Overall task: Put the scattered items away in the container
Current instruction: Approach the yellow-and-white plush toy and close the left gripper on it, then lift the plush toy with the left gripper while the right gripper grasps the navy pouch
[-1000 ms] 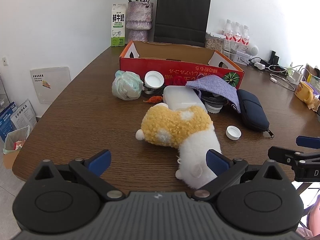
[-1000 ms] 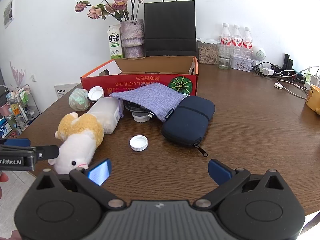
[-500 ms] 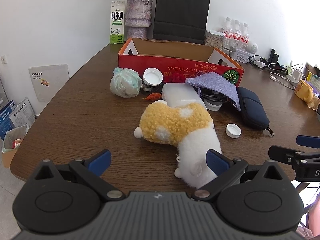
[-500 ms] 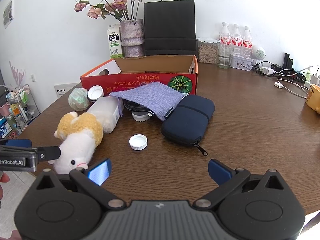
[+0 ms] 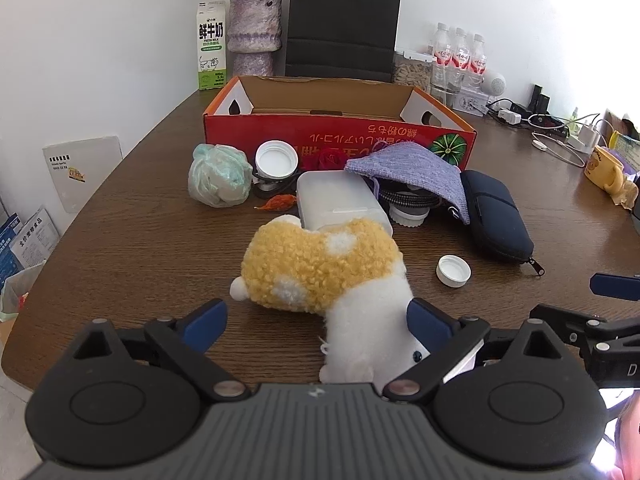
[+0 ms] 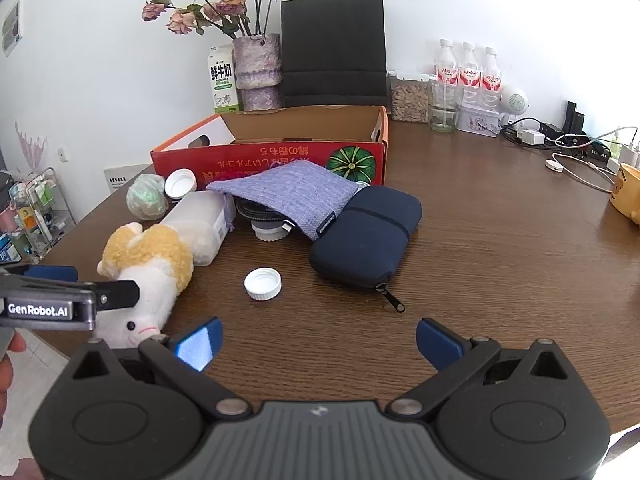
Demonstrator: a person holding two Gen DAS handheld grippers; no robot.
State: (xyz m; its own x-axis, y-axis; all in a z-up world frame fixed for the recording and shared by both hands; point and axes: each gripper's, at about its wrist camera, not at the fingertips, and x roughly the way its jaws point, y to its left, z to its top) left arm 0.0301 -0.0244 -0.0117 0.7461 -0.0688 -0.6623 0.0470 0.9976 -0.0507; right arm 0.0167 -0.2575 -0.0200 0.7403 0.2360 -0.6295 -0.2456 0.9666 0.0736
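Left tongs (image 5: pixel 316 320) wide open, low at the counter's (image 5: pixel 132 248) near edge, white head of the plush toy (image 5: pixel 332 276) between the pads, right pad touching it, not clamped. Right tongs (image 6: pixel 318 340) also open, holding nothing, bottle cap (image 6: pixel 263 284) just ahead. Red cardboard box (image 5: pixel 340 136) at the far side; pouch (image 6: pixel 292 196), dark case (image 6: pixel 366 236), plastic tub (image 5: pixel 340 200) lie near its front wall.

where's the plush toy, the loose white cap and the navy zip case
plush toy (image 5: pixel 320 268), left wrist view, yellow back
white cap (image 6: pixel 263 283), right wrist view, hollow inside
navy zip case (image 6: pixel 366 236), right wrist view, top face
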